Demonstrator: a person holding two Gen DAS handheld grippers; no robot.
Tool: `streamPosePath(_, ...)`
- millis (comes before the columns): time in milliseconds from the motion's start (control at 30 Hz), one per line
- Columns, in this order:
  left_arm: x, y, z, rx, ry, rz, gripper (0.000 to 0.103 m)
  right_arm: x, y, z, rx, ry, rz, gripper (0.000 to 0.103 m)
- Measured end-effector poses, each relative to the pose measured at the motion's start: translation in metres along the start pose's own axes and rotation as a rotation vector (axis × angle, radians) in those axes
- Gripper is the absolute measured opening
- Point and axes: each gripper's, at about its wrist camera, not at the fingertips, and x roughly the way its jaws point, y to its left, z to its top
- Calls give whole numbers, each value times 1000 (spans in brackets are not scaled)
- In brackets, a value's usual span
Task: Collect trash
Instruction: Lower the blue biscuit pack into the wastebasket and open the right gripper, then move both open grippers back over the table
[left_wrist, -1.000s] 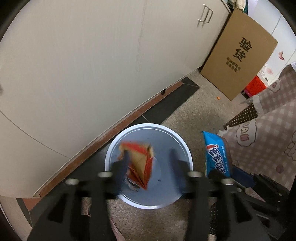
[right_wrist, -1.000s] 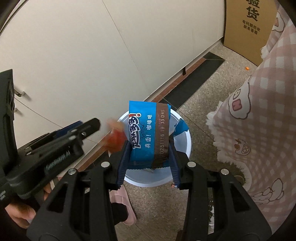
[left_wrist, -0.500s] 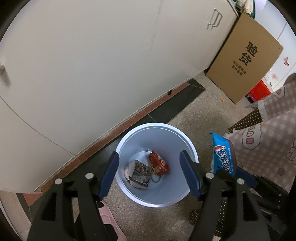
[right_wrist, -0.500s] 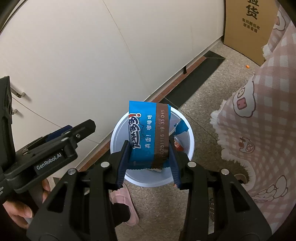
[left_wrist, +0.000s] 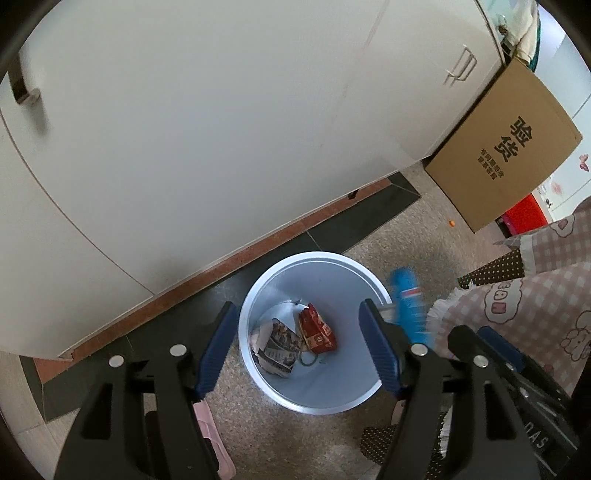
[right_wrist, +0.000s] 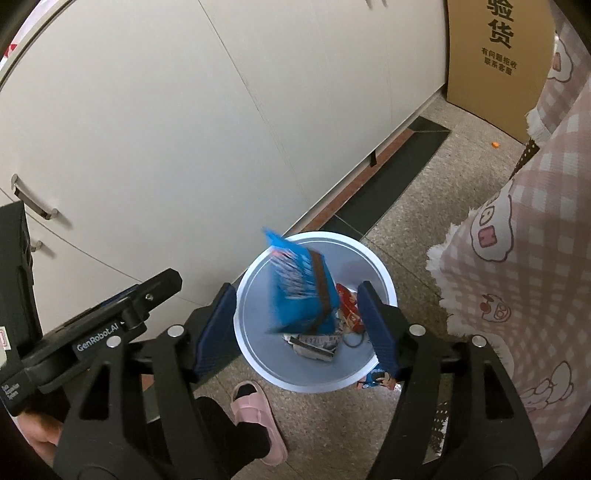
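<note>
Above the white bin (right_wrist: 314, 369), the right gripper (right_wrist: 297, 325) is spreading its jaws; the blue packet (right_wrist: 299, 291) sits blurred and tilted between them, touching neither pad, over the bin's mouth. In the left wrist view the same packet (left_wrist: 406, 302) shows as a blue streak at the bin's (left_wrist: 317, 402) right rim. The left gripper (left_wrist: 299, 347) also hangs above the bin, jaws wide apart and empty. In the bin's bottom lie a red wrapper (left_wrist: 317, 328) and, just left of it, a crumpled printed paper (left_wrist: 277, 343). Behind the bin stands a cream cabinet (left_wrist: 203, 129). Near the bin's front-left rim is a foot in a pink slipper (right_wrist: 258, 417); to the bin's right hangs a pink checked cloth (right_wrist: 517, 277).
</note>
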Motion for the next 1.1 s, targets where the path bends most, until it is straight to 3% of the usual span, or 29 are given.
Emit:
streamPosePath(300,-18,7,1,-34,-39,-12,67,-23,15,0,-63,-18,-35,67)
streamPosePath(500,-79,13,-8,-109,-146,-70,67,-82,39,6,-130,-98,-25,67)
streamPosePath(633,-145,-3,-8,-112,-253,-130,67,-149,56,12,-162,-200,5,67)
streamPosePath(833,-238,-61,-10,-21,-361,-226,67,-265,56,12,-157,-395,30,67)
streamPosePath(967,-281,-120,-21,89,-400,-287,67,-334,21,2,-96,-492,3,67)
streamPosePath(1100,-302,-196,-41,220,-377,-355,67,-384,-27,-14,-17,-555,-53,67)
